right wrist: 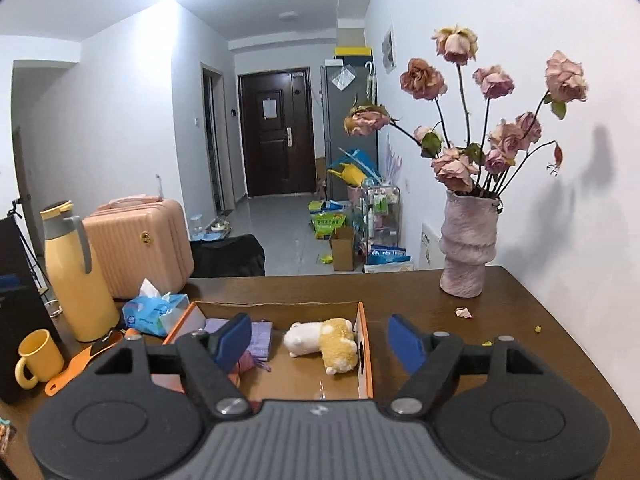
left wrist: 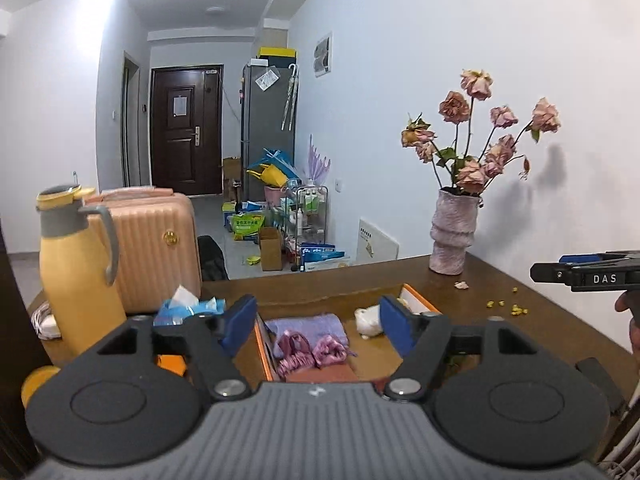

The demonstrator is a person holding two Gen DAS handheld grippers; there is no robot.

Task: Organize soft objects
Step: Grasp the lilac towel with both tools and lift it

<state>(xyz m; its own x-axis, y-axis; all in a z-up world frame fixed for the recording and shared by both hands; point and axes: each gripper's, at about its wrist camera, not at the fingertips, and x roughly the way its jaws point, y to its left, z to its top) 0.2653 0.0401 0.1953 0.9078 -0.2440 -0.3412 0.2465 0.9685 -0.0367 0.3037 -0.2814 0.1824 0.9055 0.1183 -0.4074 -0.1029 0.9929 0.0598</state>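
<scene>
An open cardboard box with an orange rim [right wrist: 366, 344] lies on the brown table. Inside it, a white-and-tan plush toy [right wrist: 324, 340] rests on its side at the right. A folded purple towel [left wrist: 316, 326] and pink fabric pieces [left wrist: 308, 354] lie at the left. My left gripper [left wrist: 318, 320] hovers above the box's left part, open with nothing between its blue pads. My right gripper [right wrist: 320, 334] hovers above the box's right side, also open and empty. In the left wrist view the right gripper [left wrist: 560, 274] shows at the right edge, held by a hand.
A ribbed vase of dried roses [right wrist: 468, 248] stands at the table's far right by the wall, with fallen petals near it. A yellow thermos jug [right wrist: 76, 276], a blue tissue pack [right wrist: 154, 312] and a yellow mug [right wrist: 38, 356] stand left of the box. A pink suitcase [right wrist: 140, 240] is behind them.
</scene>
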